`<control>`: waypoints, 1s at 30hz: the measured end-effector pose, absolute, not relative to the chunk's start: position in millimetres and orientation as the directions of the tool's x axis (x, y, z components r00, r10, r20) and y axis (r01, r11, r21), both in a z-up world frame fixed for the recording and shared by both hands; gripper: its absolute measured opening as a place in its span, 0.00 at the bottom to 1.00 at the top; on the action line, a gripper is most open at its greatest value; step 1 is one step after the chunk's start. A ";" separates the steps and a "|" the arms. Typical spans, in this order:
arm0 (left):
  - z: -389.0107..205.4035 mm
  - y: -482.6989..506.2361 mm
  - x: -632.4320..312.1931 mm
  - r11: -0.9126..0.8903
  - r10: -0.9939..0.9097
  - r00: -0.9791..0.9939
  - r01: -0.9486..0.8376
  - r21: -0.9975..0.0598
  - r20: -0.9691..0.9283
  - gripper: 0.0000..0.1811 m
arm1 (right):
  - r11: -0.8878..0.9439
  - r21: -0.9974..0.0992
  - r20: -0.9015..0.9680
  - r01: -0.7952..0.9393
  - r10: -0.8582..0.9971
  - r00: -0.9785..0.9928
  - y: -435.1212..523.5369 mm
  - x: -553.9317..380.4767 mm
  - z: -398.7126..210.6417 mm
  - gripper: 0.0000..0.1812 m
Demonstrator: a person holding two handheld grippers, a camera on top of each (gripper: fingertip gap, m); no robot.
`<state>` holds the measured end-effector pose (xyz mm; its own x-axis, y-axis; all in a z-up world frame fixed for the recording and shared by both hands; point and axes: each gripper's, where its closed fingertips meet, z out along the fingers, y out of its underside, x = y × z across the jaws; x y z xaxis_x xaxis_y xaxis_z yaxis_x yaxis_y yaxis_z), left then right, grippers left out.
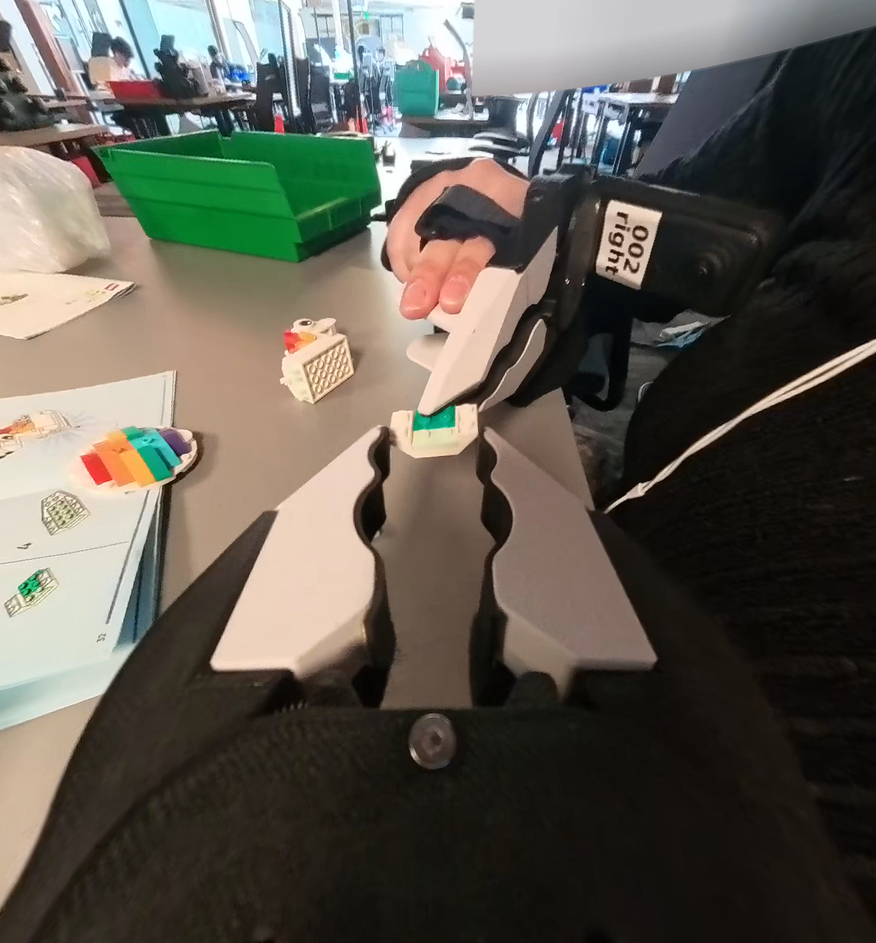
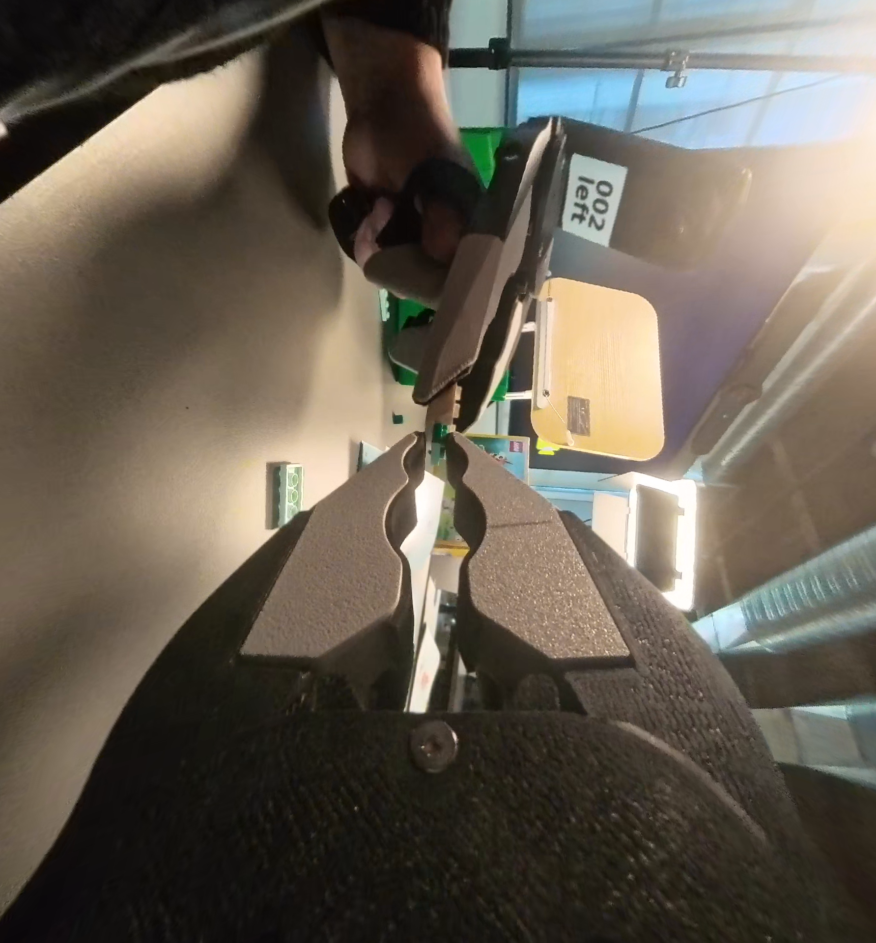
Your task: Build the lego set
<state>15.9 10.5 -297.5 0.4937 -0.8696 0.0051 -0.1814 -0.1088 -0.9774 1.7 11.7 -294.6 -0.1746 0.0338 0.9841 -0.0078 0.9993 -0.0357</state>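
My left gripper [image 1: 433, 439] has its jaws spread wide, both fingers level and pointing forward. My right gripper [image 1: 438, 408] comes in from the right ahead of the left fingertips, angled steeply down, its fingers nearly closed with only a narrow gap at the tips. My right hand [image 1: 441, 245] wraps the right handle under a black strap, two fingers extended along the body. My left hand [image 2: 390, 168] grips the left handle.
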 end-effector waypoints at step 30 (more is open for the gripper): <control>-322.8 30.6 -17.8 -0.166 -0.777 0.623 -0.345 -0.924 -0.093 0.18 | 0.511 -0.627 0.088 0.587 0.796 -0.599 55.9 3.5 -372.3 0.17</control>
<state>-17.8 30.6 -322.8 0.6231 -0.7766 -0.0926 -0.3445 -0.1663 -0.9239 3.5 55.9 -372.3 -0.5991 0.7958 0.0878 0.5875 0.5114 -0.6271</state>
